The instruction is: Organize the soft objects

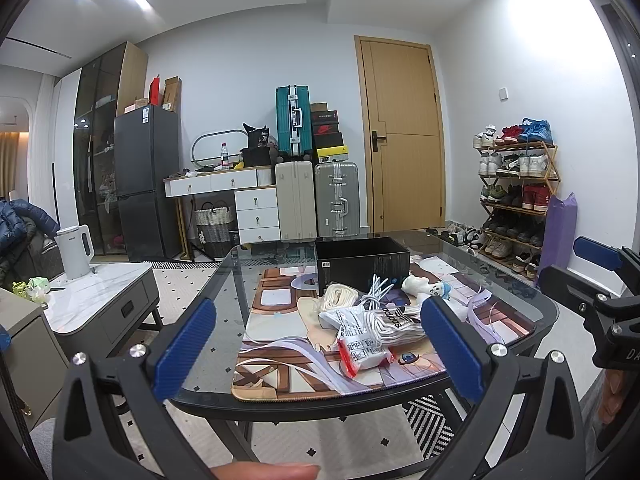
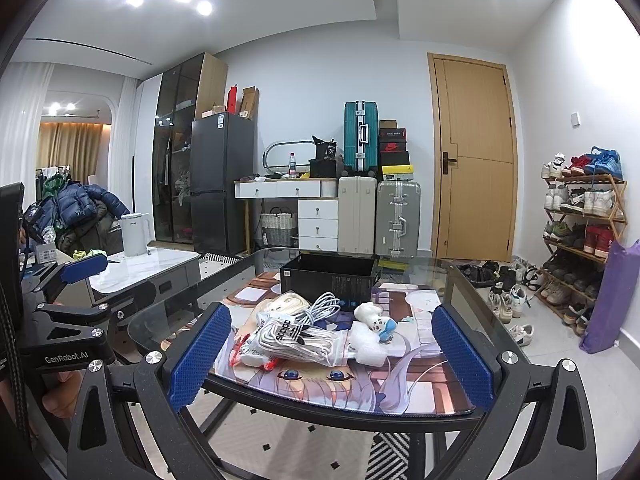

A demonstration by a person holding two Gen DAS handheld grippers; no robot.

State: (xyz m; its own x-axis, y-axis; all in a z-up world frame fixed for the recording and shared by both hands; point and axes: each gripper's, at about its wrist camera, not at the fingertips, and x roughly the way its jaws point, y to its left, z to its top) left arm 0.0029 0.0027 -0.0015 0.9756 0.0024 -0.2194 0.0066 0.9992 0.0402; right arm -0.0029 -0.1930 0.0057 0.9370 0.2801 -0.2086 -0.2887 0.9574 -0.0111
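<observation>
Soft things lie heaped near the middle of the glass surface (image 2: pixel 460 276), on a printed anime mat (image 2: pixel 360 392): a bagged pair of white socks (image 2: pixel 292 338), a cream cord bundle (image 2: pixel 286 303), a coiled white cable (image 2: pixel 326 306), a small plush figure (image 2: pixel 376 318) with a blue-trimmed face, and a flat sealed packet (image 1: pixel 362 350) with a red edge. Just behind the heap stands an open black box (image 2: pixel 330 276), apart from it.

Both grippers hover short of the surface's near edge, holding nothing. The left gripper (image 1: pixel 320 344) has its blue-padded fingers (image 1: pixel 184 350) spread wide, and the right gripper (image 2: pixel 330 356) has its fingers (image 2: pixel 200 356) equally wide apart. Nothing lies between either one and the heap.

Around the surface: a marble-topped cabinet (image 2: pixel 160 268) with a white kettle (image 2: pixel 134 234) to the left, a dark fridge (image 2: pixel 222 182), stacked suitcases (image 2: pixel 360 140), a wooden door (image 2: pixel 474 156) and a shoe rack (image 2: pixel 584 240) to the right.

The sock bag reads "adidas", upside down. The left gripper's body, seen from the right wrist, reads "GenRobot.AI". Red shoeboxes beside the teal suitcase bear a Nike swoosh. Print on the packet and the box label is too small to read. A fingertip (image 1: pixel 264 470) is cut off at the bottom of the left view.
</observation>
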